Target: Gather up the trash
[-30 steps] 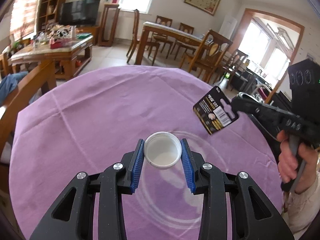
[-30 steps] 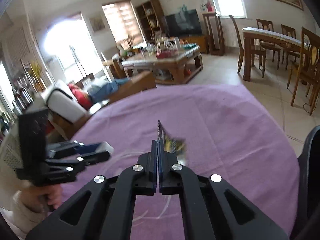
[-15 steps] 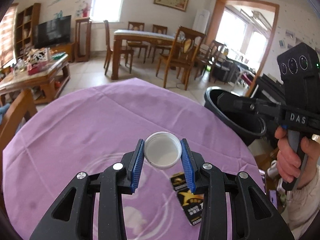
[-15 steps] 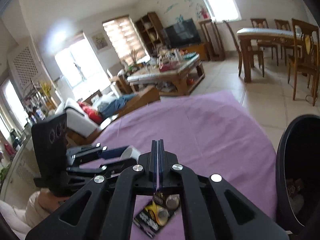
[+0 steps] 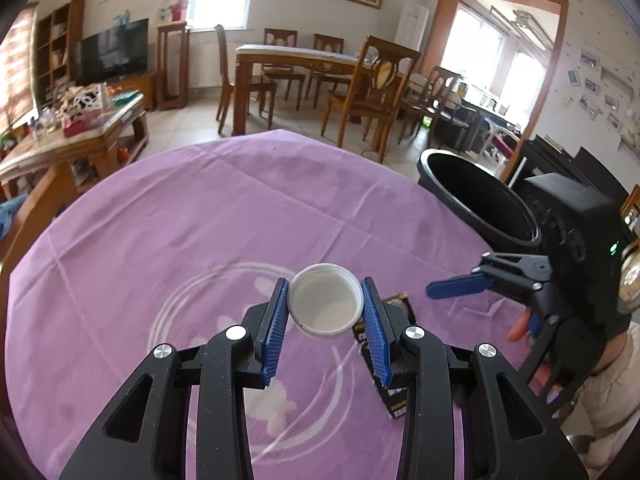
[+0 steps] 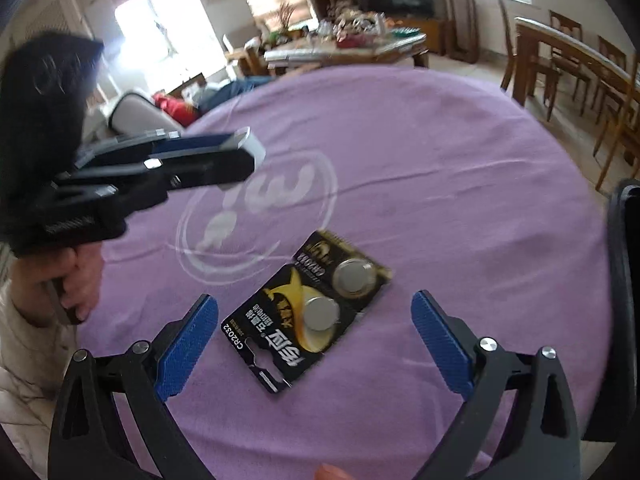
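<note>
My left gripper (image 5: 325,283) is shut on a white plastic cap (image 5: 324,310), held open side up above the purple tablecloth (image 5: 200,220). A black and gold coin-battery card (image 6: 316,304) lies flat on the cloth. My right gripper (image 6: 314,298) hovers low over it, its jaws opening wide, the card between them but clear of both blue pads. In the left wrist view the card (image 5: 396,400) is mostly hidden behind my left gripper's right finger, and one blue finger (image 5: 456,286) of the right gripper shows at the right. The right wrist view shows the left gripper (image 6: 240,148) with the cap (image 6: 256,148).
A black bin (image 5: 480,200) stands just past the table's right edge, its rim also at the right border (image 6: 620,240) of the right wrist view. A person's hands grip both handles. Wooden chairs, a dining table and a cluttered coffee table stand beyond the round table.
The right gripper let the battery card fall onto the cloth, then sank over it and opened wide. The left gripper swung toward the bin side, keeping hold of the cap.
</note>
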Motion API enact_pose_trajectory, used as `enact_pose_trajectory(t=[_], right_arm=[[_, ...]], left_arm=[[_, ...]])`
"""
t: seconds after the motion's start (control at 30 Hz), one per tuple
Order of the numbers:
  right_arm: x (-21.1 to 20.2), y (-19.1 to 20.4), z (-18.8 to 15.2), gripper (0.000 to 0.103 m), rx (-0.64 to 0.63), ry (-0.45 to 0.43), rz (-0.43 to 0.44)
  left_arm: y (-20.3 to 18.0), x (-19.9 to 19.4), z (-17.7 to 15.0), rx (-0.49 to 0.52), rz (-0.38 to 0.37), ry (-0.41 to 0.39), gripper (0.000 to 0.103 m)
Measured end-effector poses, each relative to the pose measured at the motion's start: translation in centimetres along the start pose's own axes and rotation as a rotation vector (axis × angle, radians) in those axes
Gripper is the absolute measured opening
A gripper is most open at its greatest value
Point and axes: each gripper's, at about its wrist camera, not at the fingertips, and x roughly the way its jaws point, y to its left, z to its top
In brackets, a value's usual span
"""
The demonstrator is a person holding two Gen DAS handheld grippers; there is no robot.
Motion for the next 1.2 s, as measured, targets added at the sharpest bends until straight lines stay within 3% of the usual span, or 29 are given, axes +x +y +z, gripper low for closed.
enact_pose_trajectory(t=[0.13,0.2,0.23,0.3,0.33,0.67,0.93,1.2], right_arm=[[1.5,2.0,0.8,0.098,-0.069,0.031,-0.04],[2.6,3.4,1.2,0.097,-0.132,0.049,-0.105],[2.8,4.1,1.2,0.091,-0.164,0.056,-0.132],[2.9,5.1,1.4,0.065,-0.199,0.041,-0.135],[2.9,5.3,1.6,0.06,-0.197,0.032,-0.138],[1.6,4.2,0.6,0.06,-0.141,-0.006,-0.138],[-5.1,1.8,0.3,0.06,-0.034,-0.218,-0.093],[-13.5,-4.2,-0.1,0.06,0.132,-0.482,-0.107]], left_arm=[[0.9,-0.5,-0.7,-0.016,0.002,-0.001,0.036],[1.5,-0.8,-0.9,-0.033,0.002,-0.009,0.036],[1.8,-0.9,-1.1,-0.041,0.001,-0.011,0.036],[2.2,-1.3,-1.3,-0.053,0.003,-0.017,0.036],[2.4,-1.4,-1.4,-0.055,0.002,-0.018,0.036],[3.9,-3.2,-2.5,-0.071,0.003,-0.035,0.036],[1.6,-4.0,-0.9,-0.008,-0.016,-0.08,0.037],[-4.8,-3.2,2.5,0.138,-0.077,-0.129,0.037]])
